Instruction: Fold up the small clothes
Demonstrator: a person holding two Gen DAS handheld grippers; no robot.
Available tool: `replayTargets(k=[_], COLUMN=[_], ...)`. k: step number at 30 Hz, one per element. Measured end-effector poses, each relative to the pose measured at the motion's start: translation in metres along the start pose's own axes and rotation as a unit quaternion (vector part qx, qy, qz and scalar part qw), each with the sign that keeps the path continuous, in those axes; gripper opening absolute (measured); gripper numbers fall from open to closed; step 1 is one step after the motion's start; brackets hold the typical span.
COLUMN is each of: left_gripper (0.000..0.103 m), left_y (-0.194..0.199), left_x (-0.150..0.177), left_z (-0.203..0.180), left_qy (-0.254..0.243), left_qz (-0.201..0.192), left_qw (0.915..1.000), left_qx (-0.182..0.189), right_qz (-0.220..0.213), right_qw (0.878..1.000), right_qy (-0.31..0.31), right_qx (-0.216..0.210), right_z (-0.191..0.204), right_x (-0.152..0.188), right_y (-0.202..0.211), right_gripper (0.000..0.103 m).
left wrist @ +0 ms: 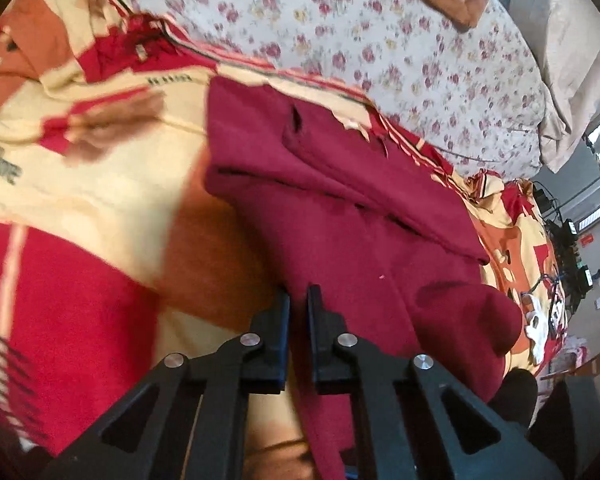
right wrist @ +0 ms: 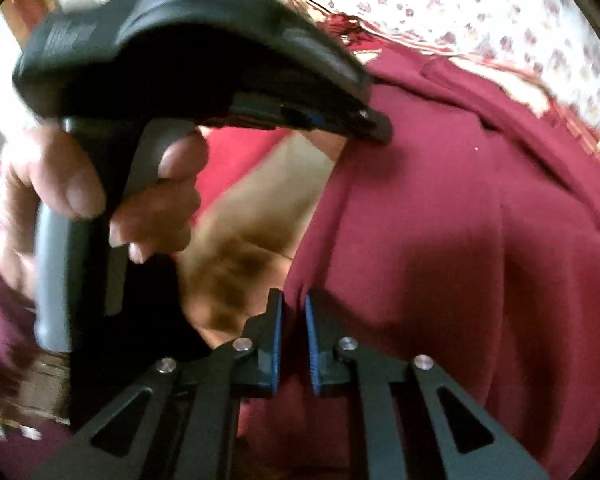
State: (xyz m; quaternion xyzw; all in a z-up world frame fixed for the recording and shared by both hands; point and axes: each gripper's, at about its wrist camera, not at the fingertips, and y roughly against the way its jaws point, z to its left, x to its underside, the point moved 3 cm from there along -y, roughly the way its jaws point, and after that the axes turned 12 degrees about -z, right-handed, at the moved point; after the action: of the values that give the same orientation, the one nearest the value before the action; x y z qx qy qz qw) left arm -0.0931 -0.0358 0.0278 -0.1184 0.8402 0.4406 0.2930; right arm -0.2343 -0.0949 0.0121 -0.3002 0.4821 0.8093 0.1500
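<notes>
The maroon garment (left wrist: 340,216) lies partly folded on the patterned red-and-cream blanket (left wrist: 80,184), one layer already lapped over its upper part. Its near edge is pinched from two sides, probably so the person can lift and carry that edge over for the next fold. The left gripper (left wrist: 298,300) has its jaws nearly together, clamped on the garment's hem, cloth running down between the fingers. The right gripper (right wrist: 293,304) is likewise closed on a gathered pleat of the garment. Beyond the garment lies a floral sheet (left wrist: 380,40). Left of the garment, in the right wrist view, the person's left hand (right wrist: 140,208) grips the other tool's handle.
</notes>
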Motion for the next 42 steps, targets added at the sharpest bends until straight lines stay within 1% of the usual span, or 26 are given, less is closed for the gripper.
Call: replayTargets(k=[1,3,5,7,8,9,10,11,12,13,17,18,19,20,21,22,23,24,28,32,34,36,38,40,41,42], left_gripper=[0.0,0.0,0.0,0.0,0.0,0.0,0.0,0.0,0.0,0.0,0.0,0.007,0.01,0.014,0.015,0.016,0.018,0.019,0.019,0.019,0.019,0.019,0.019,0.019,0.019,0.019], left_y=[0.005,0.009,0.003,-0.008,-0.013,-0.016,-0.015,-0.015,-0.014,-0.013,0.002,0.007,0.01,0.014,0.018,0.022,0.025,0.029,0.037,0.041,0.041,0.04,0.037,0.036,0.035,0.035], left_x=[-0.002,-0.002,0.002,0.009,0.012,0.014,0.015,0.014,0.013,0.012,0.009,0.009,0.009,0.01,0.012,0.014,0.016,0.02,0.037,0.053,0.059,0.064,0.067,0.07,0.071,0.073], left_z=[0.004,0.012,0.02,0.024,0.026,0.026,0.026,0.024,0.023,0.022,0.016,0.015,0.014,0.012,0.01,0.008,0.005,0.002,-0.006,-0.016,-0.02,-0.023,-0.026,-0.027,-0.028,-0.028], left_qy=[-0.003,-0.008,-0.013,-0.01,-0.01,-0.01,-0.01,-0.008,-0.005,-0.003,-0.014,-0.016,-0.018,-0.02,-0.024,-0.029,-0.034,-0.042,-0.052,-0.054,-0.055,-0.054,-0.051,-0.046,-0.045,-0.044], left_qz=[-0.003,-0.004,0.006,0.019,0.023,0.023,0.022,0.021,0.021,0.021,0.005,0.0,-0.001,0.002,0.008,0.011,0.011,0.013,0.027,0.033,0.036,0.042,0.047,0.051,0.053,0.054], left_qw=[1.0,0.9998,0.9994,0.9988,0.9985,0.9983,0.9983,0.9985,0.9986,0.9987,0.9989,0.9989,0.999,0.9991,0.999,0.9988,0.9986,0.9982,0.9971,0.9968,0.9968,0.9967,0.9967,0.9967,0.9967,0.9966], left_qx=[-0.006,-0.017,-0.033,-0.044,-0.049,-0.053,-0.053,-0.049,-0.047,-0.047,-0.044,-0.043,-0.041,-0.038,-0.037,-0.037,-0.038,-0.041,-0.049,-0.049,-0.046,-0.044,-0.043,-0.042,-0.042,-0.044], right_qz=[-0.002,0.003,0.019,0.036,0.036,0.028,0.026,0.028,0.027,0.014,-0.035,-0.048,-0.06,-0.071,-0.086,-0.096,-0.103,-0.109,-0.103,-0.11,-0.117,-0.115,-0.106,-0.085,-0.078,-0.071], right_qw=[1.0,0.999,0.999,0.999,0.999,0.999,0.999,0.999,0.999,0.999,0.999,0.998,0.996,0.994,0.99,0.986,0.983,0.98,0.966,0.954,0.952,0.953,0.956,0.963,0.967,0.971], right_qy=[0.002,0.016,0.039,0.038,0.033,0.02,0.012,0.001,-0.004,-0.005,-0.008,-0.014,-0.018,-0.022,-0.029,-0.036,-0.043,-0.052,-0.086,-0.13,-0.151,-0.166,-0.169,-0.162,-0.158,-0.154], right_qx=[-0.017,-0.03,-0.022,-0.012,-0.013,-0.021,-0.028,-0.035,-0.036,-0.031,0.02,0.042,0.061,0.082,0.109,0.128,0.143,0.161,0.22,0.245,0.237,0.227,0.214,0.197,0.186,0.17], right_z=[0.007,0.022,0.033,0.03,0.028,0.025,0.023,0.021,0.019,0.015,-0.013,-0.026,-0.035,-0.043,-0.061,-0.073,-0.091,-0.102,-0.15,-0.182,-0.193,-0.202,-0.203,-0.203,-0.201,-0.199], right_x=[-0.005,-0.008,-0.004,0.003,0.008,0.009,0.008,0.008,0.008,0.008,0.009,0.009,0.011,0.011,0.01,0.014,0.007,0.016,0.038,0.063,0.074,0.08,0.086,0.089,0.092,0.094], right_y=[-0.001,-0.012,-0.033,-0.049,-0.051,-0.045,-0.039,-0.029,-0.02,-0.003,0.059,0.078,0.093,0.106,0.122,0.136,0.139,0.156,0.184,0.202,0.204,0.198,0.189,0.17,0.165,0.159], right_gripper=[0.01,0.01,0.01,0.011,0.011,0.014,0.022,0.035,0.044,0.053,0.054,0.054,0.055,0.058,0.061,0.066,0.069,0.07,0.071,0.071,0.072,0.076,0.077,0.077,0.069,0.057])
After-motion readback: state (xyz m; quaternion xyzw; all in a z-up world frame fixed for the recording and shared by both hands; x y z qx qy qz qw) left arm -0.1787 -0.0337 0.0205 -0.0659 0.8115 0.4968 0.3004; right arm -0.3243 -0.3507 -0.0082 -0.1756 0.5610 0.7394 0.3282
